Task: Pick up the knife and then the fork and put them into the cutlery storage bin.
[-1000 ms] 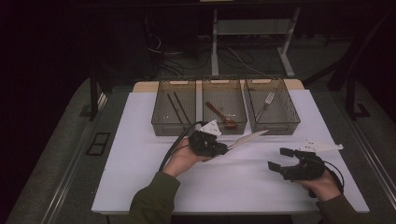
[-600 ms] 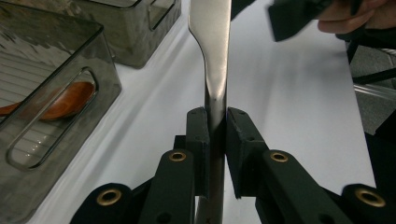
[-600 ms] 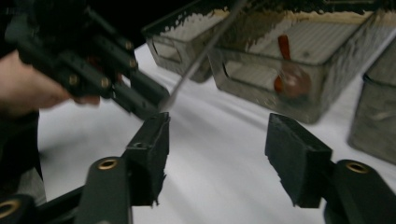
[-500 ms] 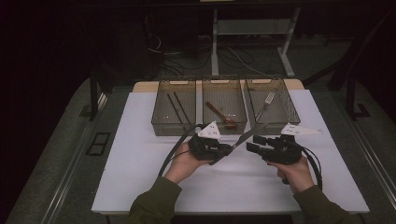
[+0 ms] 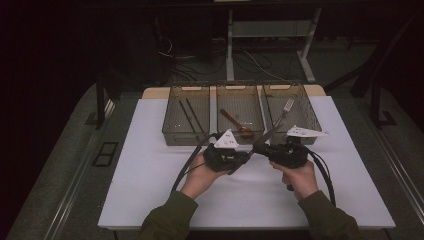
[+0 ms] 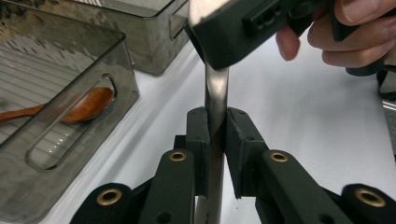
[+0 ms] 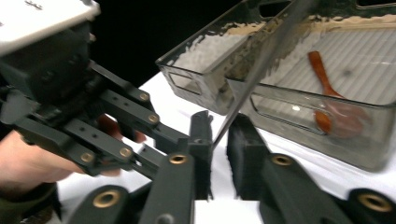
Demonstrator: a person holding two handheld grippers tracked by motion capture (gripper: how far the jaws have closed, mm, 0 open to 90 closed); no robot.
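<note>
A silver table knife (image 5: 268, 135) slants up over the white table top (image 5: 150, 165), just in front of three clear bins. My left gripper (image 5: 246, 159) is shut on its lower end; in the left gripper view the pads (image 6: 200, 135) press on both sides of the knife (image 6: 215, 88). My right gripper (image 5: 261, 149) faces the left one from the right. Its jaws have just been closing, and they now pinch the knife (image 7: 261, 65) a little higher up, at my right gripper (image 7: 218, 135).
The left bin (image 5: 172, 135) holds black chopsticks (image 5: 187, 112). A wooden spoon (image 5: 235, 120) lies in the middle bin and a fork (image 5: 286, 107) in the right bin. Cables trail from both grippers toward the front edge. A table frame and cords stand behind.
My right gripper came in from the right side of the table to the knife and its jaws closed on it. The left gripper stayed where it was, still holding the knife.
</note>
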